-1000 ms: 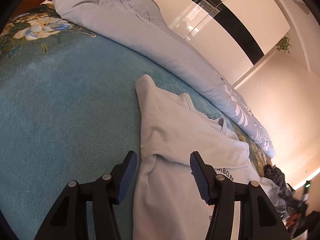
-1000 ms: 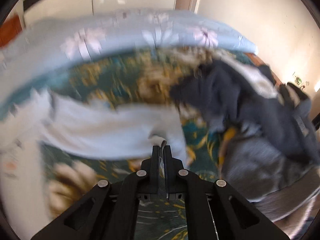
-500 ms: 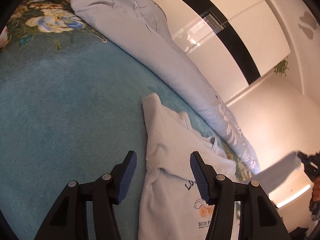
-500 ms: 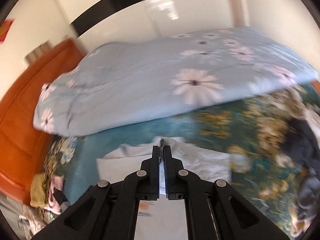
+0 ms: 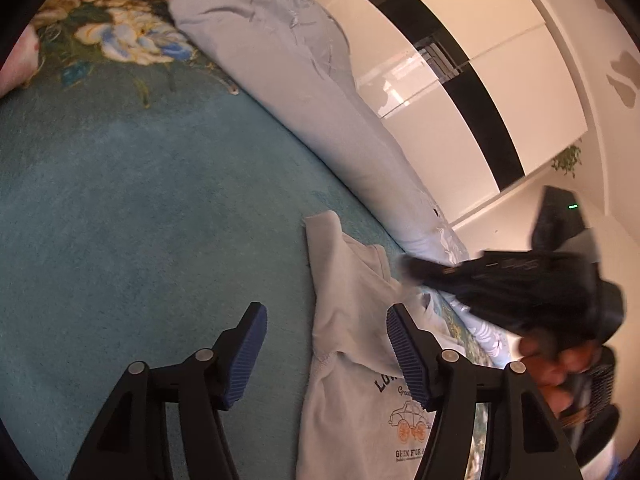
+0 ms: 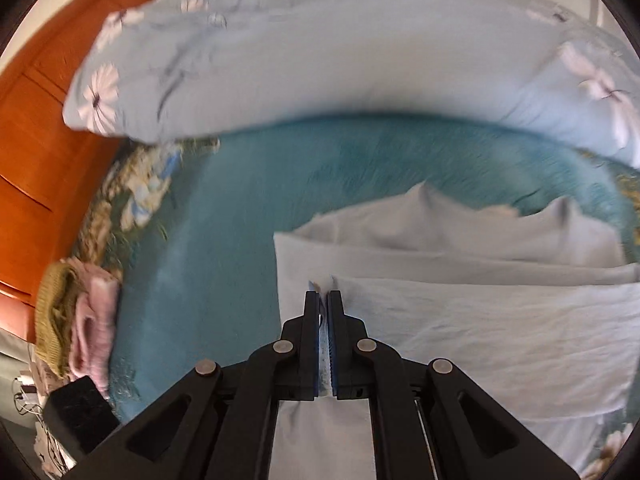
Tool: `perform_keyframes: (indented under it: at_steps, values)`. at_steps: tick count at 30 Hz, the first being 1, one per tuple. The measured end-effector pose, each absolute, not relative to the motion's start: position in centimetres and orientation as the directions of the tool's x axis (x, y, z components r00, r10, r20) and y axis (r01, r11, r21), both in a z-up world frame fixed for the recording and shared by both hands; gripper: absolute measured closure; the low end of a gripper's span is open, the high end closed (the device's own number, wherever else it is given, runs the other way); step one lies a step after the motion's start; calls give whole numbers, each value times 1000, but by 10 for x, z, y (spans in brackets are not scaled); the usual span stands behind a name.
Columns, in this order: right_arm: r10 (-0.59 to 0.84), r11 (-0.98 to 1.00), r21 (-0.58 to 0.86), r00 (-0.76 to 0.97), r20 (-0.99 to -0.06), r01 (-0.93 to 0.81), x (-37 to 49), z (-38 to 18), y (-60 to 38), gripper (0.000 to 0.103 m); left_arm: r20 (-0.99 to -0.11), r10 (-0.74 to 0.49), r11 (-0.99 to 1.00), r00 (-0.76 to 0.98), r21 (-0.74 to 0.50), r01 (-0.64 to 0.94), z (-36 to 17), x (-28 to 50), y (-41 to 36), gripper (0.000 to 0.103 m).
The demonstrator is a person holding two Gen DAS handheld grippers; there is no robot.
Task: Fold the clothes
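A pale grey sweatshirt (image 5: 356, 320) with a small car print lies on the teal bed cover (image 5: 120, 220). My left gripper (image 5: 324, 356) hangs open just above its left shoulder edge, nothing between the blue pads. The other gripper (image 5: 520, 280), blurred and dark, crosses over the shirt's far side, held by a hand (image 5: 548, 364). In the right wrist view my right gripper (image 6: 325, 300) is shut on the sweatshirt's sleeve (image 6: 480, 332), a tuft of cloth poking past the tips. The sleeve lies drawn across the shirt body (image 6: 440, 236).
A rolled light-blue flowered duvet (image 6: 340, 60) runs along the far side of the bed. An orange wooden headboard (image 6: 36, 120) stands at the left. Olive and pink folded clothes (image 6: 76, 320) sit at the bed's left edge. White glossy wardrobe doors (image 5: 460, 60) lie beyond.
The right gripper has swung from the dark clothes pile over the sweatshirt, carrying the sleeve across the body. The left gripper has stayed open and tilted slightly toward the headboard.
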State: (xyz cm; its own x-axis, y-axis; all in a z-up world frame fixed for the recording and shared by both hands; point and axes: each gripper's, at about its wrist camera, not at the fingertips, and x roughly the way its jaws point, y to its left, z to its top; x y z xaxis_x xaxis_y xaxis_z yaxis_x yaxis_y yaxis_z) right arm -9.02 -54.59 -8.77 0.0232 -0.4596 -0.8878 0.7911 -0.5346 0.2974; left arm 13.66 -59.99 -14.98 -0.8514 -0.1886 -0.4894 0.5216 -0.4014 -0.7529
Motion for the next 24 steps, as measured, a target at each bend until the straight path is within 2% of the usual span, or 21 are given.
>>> perform_keyframes:
  at_steps: [7, 10, 11, 12, 18, 22, 24]
  values:
    - [-427, -467, 290, 74, -901, 835, -74, -108, -566, 96, -492, -187, -367, -850, -768, 525, -155, 135, -605, 36]
    - [-437, -458, 329, 114, -892, 826, -76, -108, -549, 84, -502, -176, -378, -847, -760, 529, -155, 129, -604, 36]
    - [-435, -473, 317, 95, -895, 822, -78, -108, -524, 75, -505, -174, -385, -845, -755, 530, -155, 127, -602, 36]
    - [-433, -488, 305, 77, -898, 817, -80, -108, -499, 72, -509, -170, -391, -844, -751, 532, -154, 123, -602, 36]
    - [-414, -578, 234, -34, -910, 782, -89, -107, -347, 64, -534, -142, -421, -834, -729, 539, -152, 103, -602, 36]
    - [-393, -640, 195, -99, -914, 743, -95, -109, -245, 64, -554, -155, -451, -818, -697, 557, -147, 93, -594, 36]
    - [-373, -709, 230, -77, -925, 666, -96, -125, -186, 64, -556, -159, -464, -816, -688, 558, -139, 97, -582, 36]
